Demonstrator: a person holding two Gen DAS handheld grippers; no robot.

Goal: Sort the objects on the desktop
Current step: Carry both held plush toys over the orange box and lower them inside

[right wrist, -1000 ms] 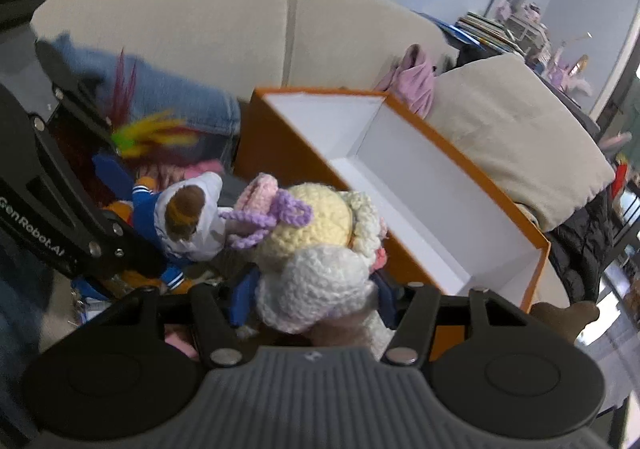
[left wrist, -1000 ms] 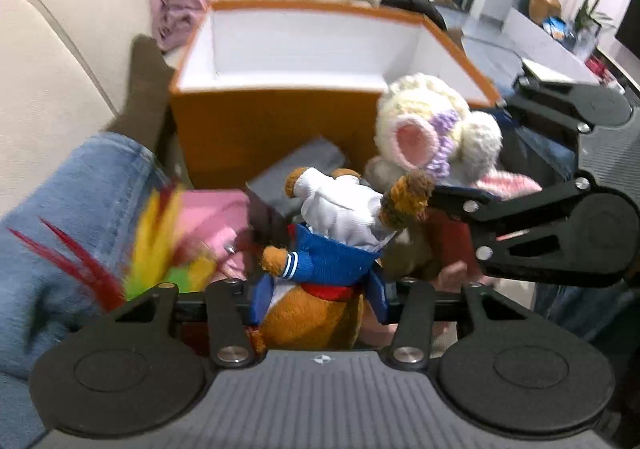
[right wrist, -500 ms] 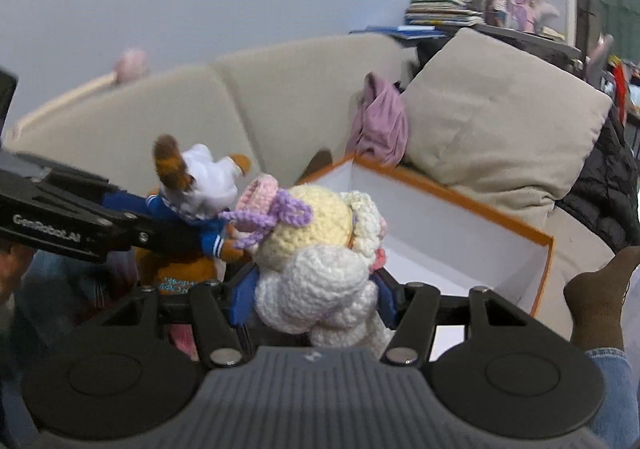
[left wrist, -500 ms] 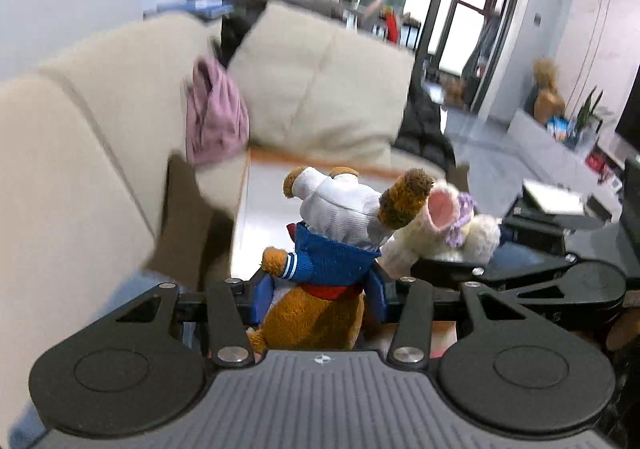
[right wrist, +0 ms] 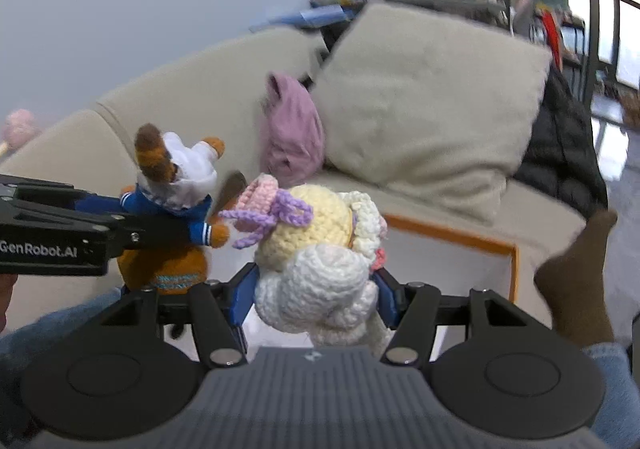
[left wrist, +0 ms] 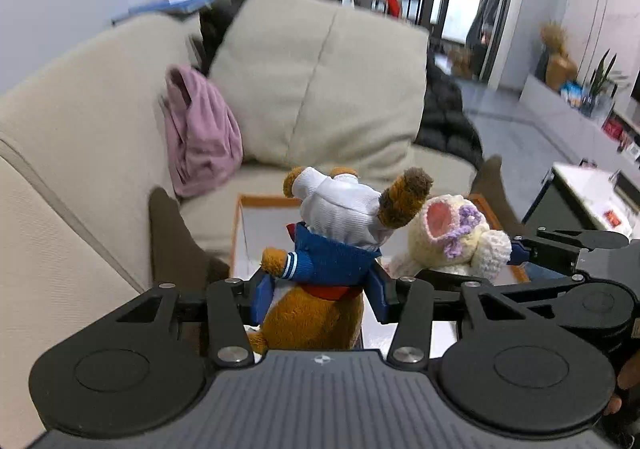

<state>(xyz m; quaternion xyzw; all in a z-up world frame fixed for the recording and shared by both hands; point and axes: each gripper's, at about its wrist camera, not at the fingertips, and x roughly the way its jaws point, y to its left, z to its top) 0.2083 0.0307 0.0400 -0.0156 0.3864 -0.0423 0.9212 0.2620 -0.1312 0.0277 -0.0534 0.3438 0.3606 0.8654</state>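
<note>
Step in hand: carrying two soft toys to the box, as judged from the frames. Both toys are held in the air above and just short of the box, whose orange rim and white inside show beyond the jaws.

Left gripper: jaws clamped on the bear at its middle, blue pads pressing each side. Bear brown plush, blue sailor jacket with white cuff stripes, white cap, red band at the waist; head beyond the jaws, body hanging below them.

Right gripper: jaws clamped on the sheep at its white woolly body. Sheep crocheted, cream head, pink ear, lilac bow; head stands beyond the jaws, touching or nearly touching the bear's paw.

Next move, as a judgement: bring each toy over the box opening, lower it, then part the jaws. The toys sit close, so one hand may need to release first.

Surroundings: beige sofa and pink cloth beyond the box.
</note>
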